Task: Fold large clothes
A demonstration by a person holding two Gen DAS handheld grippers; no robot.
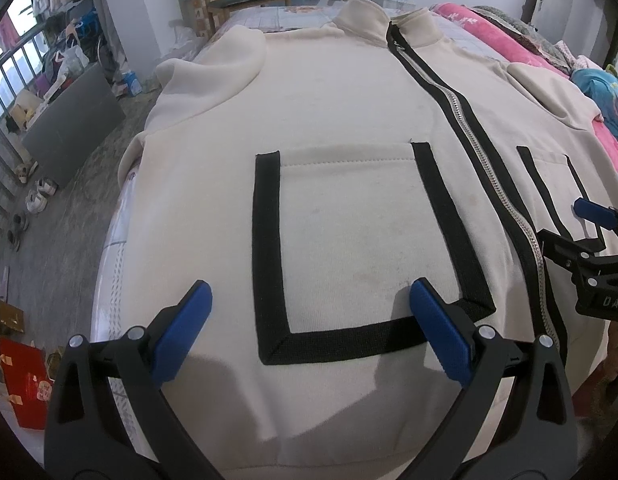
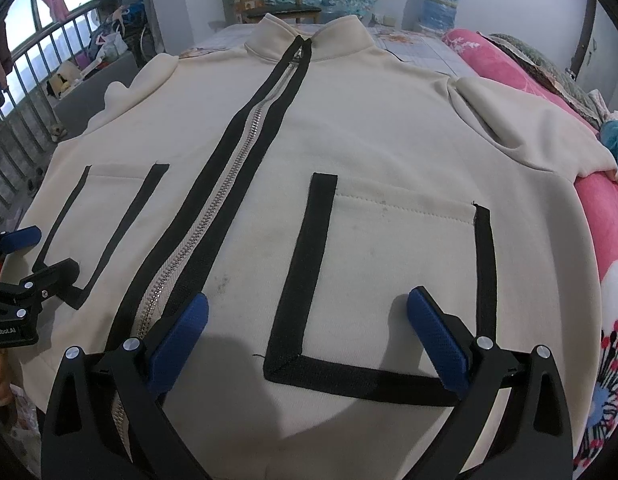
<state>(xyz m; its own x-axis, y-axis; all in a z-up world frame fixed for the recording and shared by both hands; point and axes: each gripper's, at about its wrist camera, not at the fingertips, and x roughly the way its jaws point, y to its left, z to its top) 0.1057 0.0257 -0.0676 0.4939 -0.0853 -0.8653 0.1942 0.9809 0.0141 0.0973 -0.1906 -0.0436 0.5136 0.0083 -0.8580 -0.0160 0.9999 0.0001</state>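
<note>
Both hand-held grippers are hovering above the hem end of a cream jacket (image 2: pixel 369 128), each with its jaws spread wide and gripping nothing. Left gripper (image 1: pixel 311 322) is hanging over the black-trimmed patch pocket (image 1: pixel 349 232) on its own side; right gripper (image 2: pixel 309 334) is hanging over the matching pocket (image 2: pixel 397 276) on the other side, with the zip (image 2: pixel 229 184) running just beside its left finger. Each gripper is also showing at the edge of the other's view.

The jacket is lying front-up and spread flat across a bed, zipped shut to the stand-up collar (image 2: pixel 305 36), which is pointing away from the cameras. A pink floral quilt (image 2: pixel 605 240) is lying along the right side of the bed, and the sleeve (image 2: pixel 521 120) on that side is resting bunched partly against it. The opposite sleeve (image 1: pixel 213 68) is lying crumpled at the shoulder near the bed edge.

Progress, as judged here: spreading and smoothing appear done, while no fold is yet showing in the body. Sleeves are still needing to be brought inward, and the body folds are all remaining.
</note>
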